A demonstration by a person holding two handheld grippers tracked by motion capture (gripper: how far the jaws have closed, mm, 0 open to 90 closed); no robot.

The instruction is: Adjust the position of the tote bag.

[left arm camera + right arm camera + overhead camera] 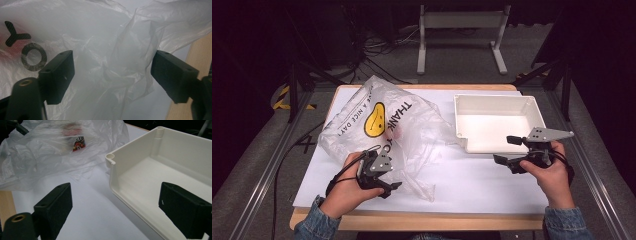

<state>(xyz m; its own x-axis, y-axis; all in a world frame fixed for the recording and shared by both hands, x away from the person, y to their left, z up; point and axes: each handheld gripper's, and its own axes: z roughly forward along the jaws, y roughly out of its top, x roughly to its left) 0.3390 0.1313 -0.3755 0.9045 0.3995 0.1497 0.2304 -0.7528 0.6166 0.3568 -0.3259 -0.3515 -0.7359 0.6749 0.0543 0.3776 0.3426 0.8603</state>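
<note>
Likely the left hand-held gripper [393, 189], jaws apart with loose plastic bag [387, 125] film bunched between them, pinches one thin layer and tears or slips, while the right hand-held gripper [506, 150] waits open.

A lab-like recording space: a wooden table [422, 220] under a white sheet [472, 185], aluminium rails [262, 175] at nine and three o'clock, tangled cables [377, 50] on grey carpet at eleven, a white stand [462, 22] at twelve, dark surroundings.

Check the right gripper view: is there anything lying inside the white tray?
No, the white tray shows a bare floor and bare walls, while the plastic bag lies apart from it on the table.
</note>
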